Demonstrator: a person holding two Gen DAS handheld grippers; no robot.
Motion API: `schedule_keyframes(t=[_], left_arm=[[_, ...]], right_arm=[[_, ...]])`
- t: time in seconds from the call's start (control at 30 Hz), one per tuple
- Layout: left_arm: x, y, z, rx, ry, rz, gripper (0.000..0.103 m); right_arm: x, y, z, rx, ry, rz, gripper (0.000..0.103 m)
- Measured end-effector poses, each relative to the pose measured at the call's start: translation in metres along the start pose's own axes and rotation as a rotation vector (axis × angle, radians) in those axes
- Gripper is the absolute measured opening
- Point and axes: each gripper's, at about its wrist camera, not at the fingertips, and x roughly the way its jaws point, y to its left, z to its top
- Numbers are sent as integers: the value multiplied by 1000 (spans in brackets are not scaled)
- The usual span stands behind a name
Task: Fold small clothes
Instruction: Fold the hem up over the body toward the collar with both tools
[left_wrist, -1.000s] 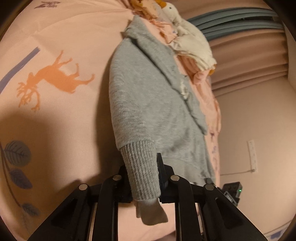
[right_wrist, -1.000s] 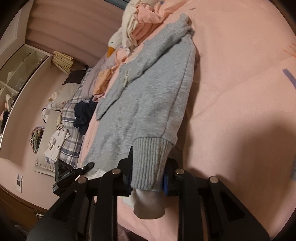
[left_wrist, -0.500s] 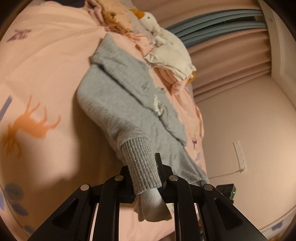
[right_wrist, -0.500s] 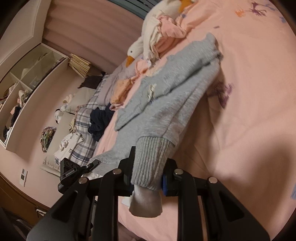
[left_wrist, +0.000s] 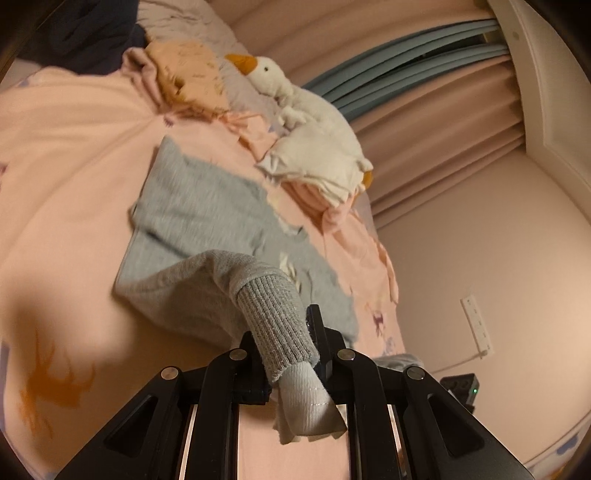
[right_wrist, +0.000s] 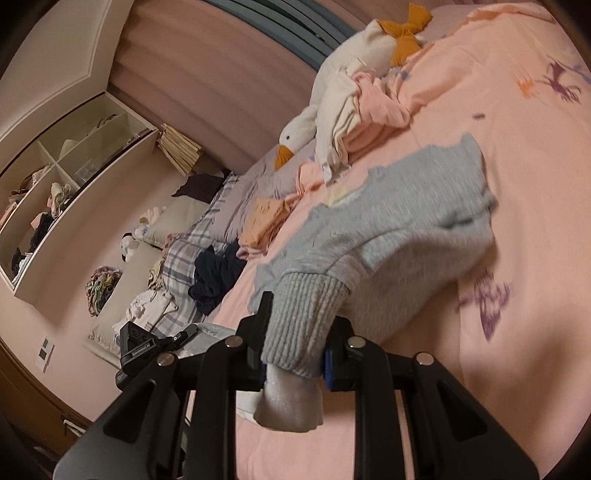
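Observation:
A small grey knitted sweater (left_wrist: 192, 210) lies on the pink bedspread (left_wrist: 62, 147); it also shows in the right wrist view (right_wrist: 417, 206). My left gripper (left_wrist: 284, 343) is shut on one ribbed grey cuff (left_wrist: 275, 317) with a white inner cuff hanging below. My right gripper (right_wrist: 299, 339) is shut on the other ribbed cuff (right_wrist: 306, 317). Both cuffs are raised off the bed and the sleeves arch back over the sweater's body. The other gripper (right_wrist: 147, 343) shows at the lower left of the right wrist view.
A white plush goose (left_wrist: 306, 122) and a pile of pink and cream clothes (left_wrist: 325, 192) lie beside the sweater. Orange folded cloth (right_wrist: 266, 218), dark clothing (right_wrist: 214, 273) and plaid bedding (right_wrist: 184, 254) lie further along the bed. Shelves (right_wrist: 62, 177) line the wall.
Both grippers have lifted the cuffs and carried them forward over the sweater, so the sleeves now fold over its body. The sweater looks shorter and bunched.

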Motion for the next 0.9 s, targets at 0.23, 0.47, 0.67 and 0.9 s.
schedule_keyframes(t=[0.23, 0.47, 0.67, 0.9], left_arm=[[21, -6, 35, 11, -20, 4, 13], [51, -9, 74, 8, -24, 16, 13], [87, -12, 106, 11, -17, 45, 13], [134, -2, 138, -3, 17, 109, 13]], right_arm=[[16, 3, 34, -11, -45, -4, 22], [33, -3, 71, 1, -93, -25, 22], [55, -12, 102, 12, -117, -62, 22], [83, -29, 133, 36, -119, -132, 22]])
